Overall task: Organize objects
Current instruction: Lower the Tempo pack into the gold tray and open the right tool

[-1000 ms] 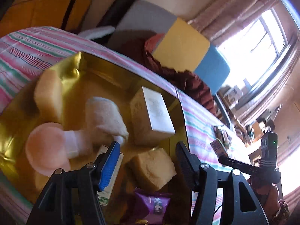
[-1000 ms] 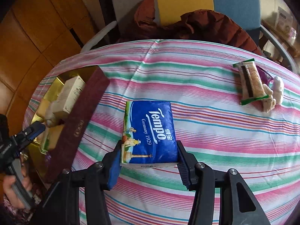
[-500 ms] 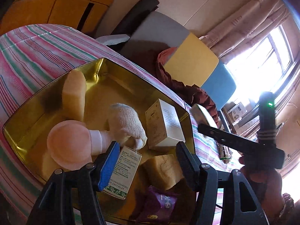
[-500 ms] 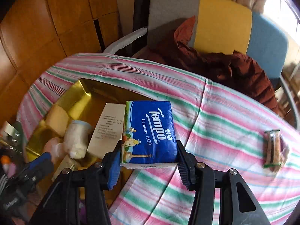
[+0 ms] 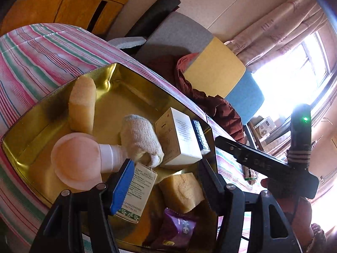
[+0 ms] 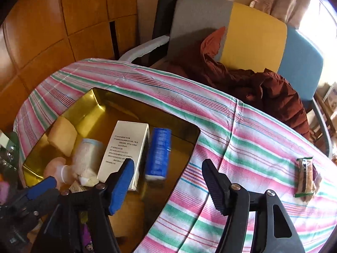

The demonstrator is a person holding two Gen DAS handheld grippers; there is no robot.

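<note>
A gold tin (image 6: pixel 99 93) sits on the striped tablecloth (image 6: pixel 252 147). The blue tissue pack (image 6: pixel 158 154) stands on its edge inside the tin, against a white box (image 6: pixel 124 145). My right gripper (image 6: pixel 167 164) hovers just above and in front of the pack; its jaws are opening and nothing is between them. In the left wrist view the same tin (image 5: pixel 147 78) holds the white box (image 5: pixel 179 139) with the blue tissue pack (image 5: pixel 200 135) beside it. My left gripper (image 5: pixel 166 164) hangs open over the tin's near end, holding nothing.
The tin also holds a yellow sponge (image 5: pixel 82 107), a pink round-headed bottle (image 5: pixel 75 160), a white knitted glove (image 5: pixel 141 139), another sponge (image 5: pixel 181 191), a green-white carton (image 5: pixel 139 189) and a purple packet (image 5: pixel 179 229). A snack packet (image 6: pixel 306 175) lies on the cloth at right. A chair with a brown jacket (image 6: pixel 263 84) stands behind.
My right gripper carried the tissue pack left from the cloth to over the tin, then opened; the pack now rests in the tin beside the white box. The left gripper stayed put.
</note>
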